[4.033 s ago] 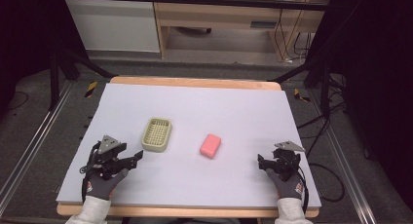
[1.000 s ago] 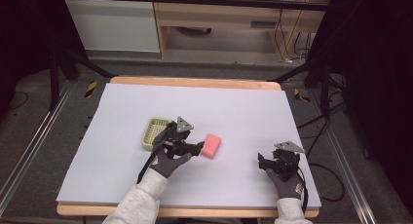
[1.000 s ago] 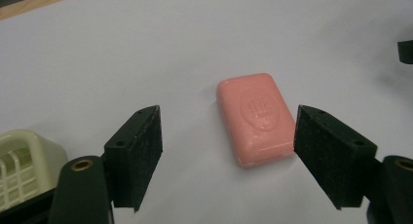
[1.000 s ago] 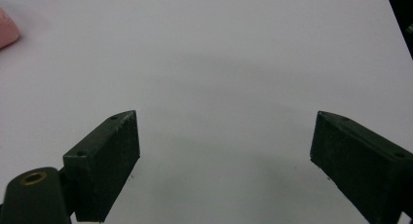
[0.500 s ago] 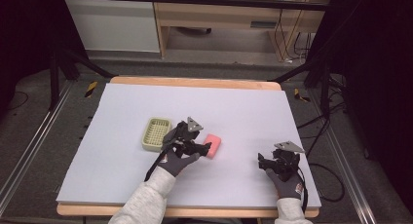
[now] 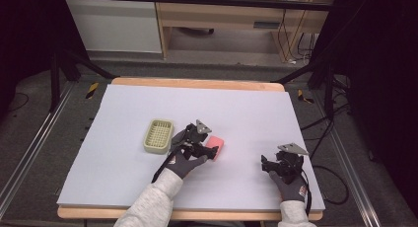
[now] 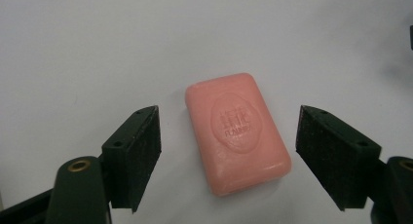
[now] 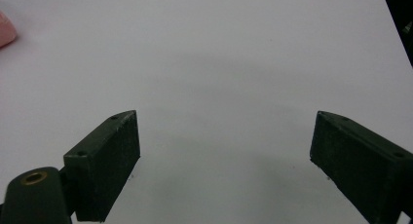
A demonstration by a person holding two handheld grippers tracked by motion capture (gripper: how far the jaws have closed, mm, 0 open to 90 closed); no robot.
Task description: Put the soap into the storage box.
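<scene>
A pink bar of soap (image 6: 217, 142) lies flat on the white table top, right of a pale green slotted tray (image 6: 158, 136). My left gripper (image 6: 210, 151) reaches over the near end of the soap. In the left gripper view the soap (image 7: 236, 136) lies between the jaws of this gripper (image 7: 229, 124), with a gap on each side; the jaws have just been opening and touch nothing. My right gripper (image 6: 269, 165) rests near the front right of the table. It (image 8: 224, 136) is open over bare table, with an edge of the soap (image 8: 6, 29) at far left.
The white table top (image 6: 246, 108) has a wooden rim along the back and front. Black frame legs and cables stand on the floor to the right of the table, and a wooden cabinet stands behind it.
My left hand has come from the front left of the table, past the tray, to the soap, which now sits between its jaws. The right hand has kept still.
</scene>
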